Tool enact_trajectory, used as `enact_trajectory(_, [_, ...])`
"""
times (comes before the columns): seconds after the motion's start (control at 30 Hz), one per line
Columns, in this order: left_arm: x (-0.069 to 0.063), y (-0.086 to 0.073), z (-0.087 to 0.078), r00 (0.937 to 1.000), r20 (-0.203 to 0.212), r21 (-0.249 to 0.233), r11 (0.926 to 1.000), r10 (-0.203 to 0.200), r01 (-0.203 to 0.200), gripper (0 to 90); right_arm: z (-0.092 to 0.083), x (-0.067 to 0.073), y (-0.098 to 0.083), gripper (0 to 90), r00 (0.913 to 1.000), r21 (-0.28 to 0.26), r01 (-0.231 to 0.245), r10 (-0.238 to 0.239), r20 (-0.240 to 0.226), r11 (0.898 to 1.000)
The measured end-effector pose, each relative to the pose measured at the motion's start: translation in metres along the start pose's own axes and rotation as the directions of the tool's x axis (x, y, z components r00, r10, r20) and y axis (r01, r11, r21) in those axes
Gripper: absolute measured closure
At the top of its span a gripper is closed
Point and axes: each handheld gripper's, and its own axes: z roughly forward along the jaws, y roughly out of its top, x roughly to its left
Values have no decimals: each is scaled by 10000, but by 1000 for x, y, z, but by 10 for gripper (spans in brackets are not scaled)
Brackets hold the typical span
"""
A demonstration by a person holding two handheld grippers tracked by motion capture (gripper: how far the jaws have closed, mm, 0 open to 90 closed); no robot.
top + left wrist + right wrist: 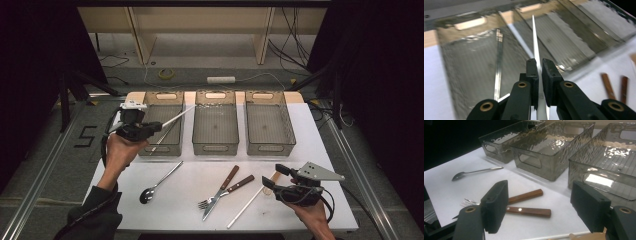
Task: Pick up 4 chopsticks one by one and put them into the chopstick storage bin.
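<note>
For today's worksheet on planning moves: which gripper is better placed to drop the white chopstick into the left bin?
Left: the left gripper is shut on the white chopstick over the left bin. The right gripper waits open near the knife.

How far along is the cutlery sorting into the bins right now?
Done: one chopstick already lies in the left bin. In hand: the left claw is shut on a white chopstick above that bin. Left: spoon, fork, knife and another white chopstick lie on the table; the right claw is open.
</note>
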Motion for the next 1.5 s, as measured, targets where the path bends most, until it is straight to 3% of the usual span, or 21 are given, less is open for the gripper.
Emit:
enact_trajectory(0.2, [32, 5, 7, 9951, -567, -213, 9966, -806, 795, 838, 0, 0, 0, 316, 10000, 5, -17, 17, -24, 10000])
enact_trajectory(0.33, [44, 5, 13, 9905, -789, -281, 9935, -1123, 1104, 837, 0, -1, 0, 316, 10000, 3, -26, 26, -38, 10000])
enact_trajectory(0.73, [60, 5, 40, 9887, -902, 87, 9927, -1194, 1207, 836, 0, -1, 0, 315, 10000, -3, -32, 31, -67, 10000])
enact_trajectory(1.17, [64, 0, 67, 9938, -594, 602, 9934, -936, 971, 836, 1, 0, 0, 315, 9999, 2, -31, 31, -106, 10000])
enact_trajectory(1.27, [65, -1, 72, 9965, -303, 581, 9952, -776, 792, 835, 1, 0, 0, 315, 9999, 17, -31, 31, -113, 10000])
enact_trajectory(1.5, [71, -5, 80, 9949, -273, 707, 9926, -972, 989, 815, 1, 0, 0, 315, 9999, 23, -37, 37, -147, 10000])
